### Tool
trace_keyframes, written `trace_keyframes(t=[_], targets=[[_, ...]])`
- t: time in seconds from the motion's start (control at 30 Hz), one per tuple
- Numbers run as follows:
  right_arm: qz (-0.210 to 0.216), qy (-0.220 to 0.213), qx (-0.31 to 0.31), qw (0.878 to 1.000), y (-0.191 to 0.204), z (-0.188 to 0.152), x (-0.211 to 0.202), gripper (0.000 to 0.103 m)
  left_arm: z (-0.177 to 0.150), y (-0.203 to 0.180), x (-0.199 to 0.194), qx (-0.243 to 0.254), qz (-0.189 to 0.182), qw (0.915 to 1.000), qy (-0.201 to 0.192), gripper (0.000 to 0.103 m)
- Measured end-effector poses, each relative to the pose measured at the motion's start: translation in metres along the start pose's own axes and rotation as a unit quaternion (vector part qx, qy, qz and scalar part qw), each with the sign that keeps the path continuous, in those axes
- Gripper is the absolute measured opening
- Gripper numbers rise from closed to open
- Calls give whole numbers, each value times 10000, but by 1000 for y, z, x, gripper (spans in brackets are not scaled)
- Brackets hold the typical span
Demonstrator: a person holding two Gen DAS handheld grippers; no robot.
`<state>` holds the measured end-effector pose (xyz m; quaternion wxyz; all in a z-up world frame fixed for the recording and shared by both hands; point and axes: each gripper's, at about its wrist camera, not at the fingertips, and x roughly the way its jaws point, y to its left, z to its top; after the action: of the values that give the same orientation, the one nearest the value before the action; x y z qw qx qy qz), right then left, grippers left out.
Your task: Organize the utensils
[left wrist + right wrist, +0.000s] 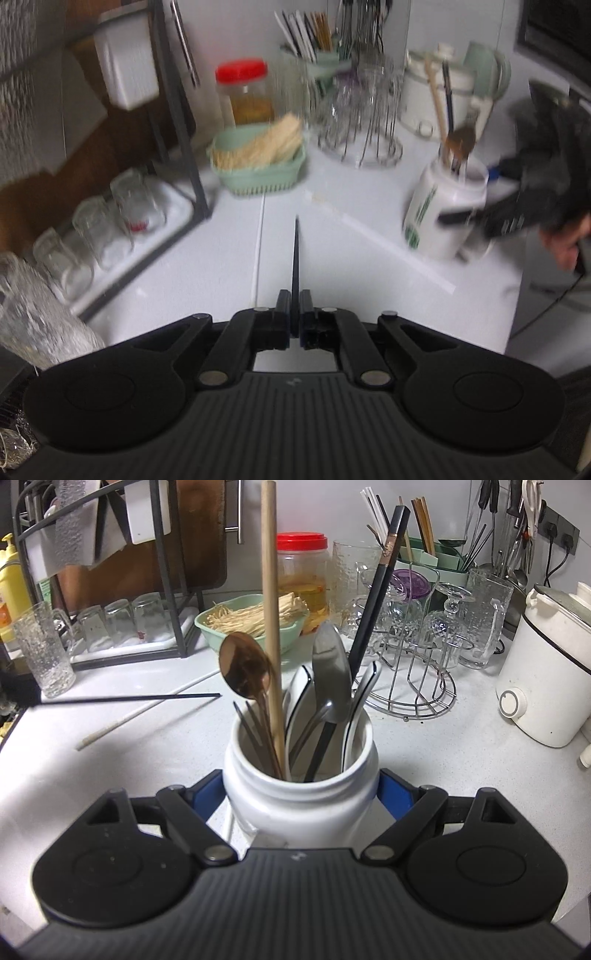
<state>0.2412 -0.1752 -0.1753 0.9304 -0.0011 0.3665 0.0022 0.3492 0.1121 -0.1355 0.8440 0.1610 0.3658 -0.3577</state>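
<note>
My left gripper (295,300) is shut on a thin black chopstick (296,254) that points forward over the white counter; the same chopstick shows in the right wrist view (129,699) coming in from the left. My right gripper (301,786) is shut on a white ceramic jar (299,797), also seen in the left wrist view (443,210). The jar holds a copper spoon (243,672), a wooden stick (271,609), a steel spoon (330,672), a black chopstick (380,583) and black-edged white spoons. A white chopstick (147,705) lies on the counter.
A green basket of noodles (251,620), a red-lidded jar (304,576), a wire rack of glasses (417,635), a green holder with chopsticks (436,557) and a white cooker (546,672) line the back. A dish rack with glasses (122,620) stands at left.
</note>
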Motion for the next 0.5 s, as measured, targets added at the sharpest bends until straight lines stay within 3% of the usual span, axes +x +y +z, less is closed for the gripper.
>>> trace_keyframes(t=[0.23, 0.5], targets=[[69, -12, -68, 10000, 0, 0, -1, 90, 41, -18, -16, -231, 185, 9993, -224, 0], [177, -63, -124, 9997, -3, -2, -2, 90, 60, -38, -12, -101, 239, 9994, -232, 0]])
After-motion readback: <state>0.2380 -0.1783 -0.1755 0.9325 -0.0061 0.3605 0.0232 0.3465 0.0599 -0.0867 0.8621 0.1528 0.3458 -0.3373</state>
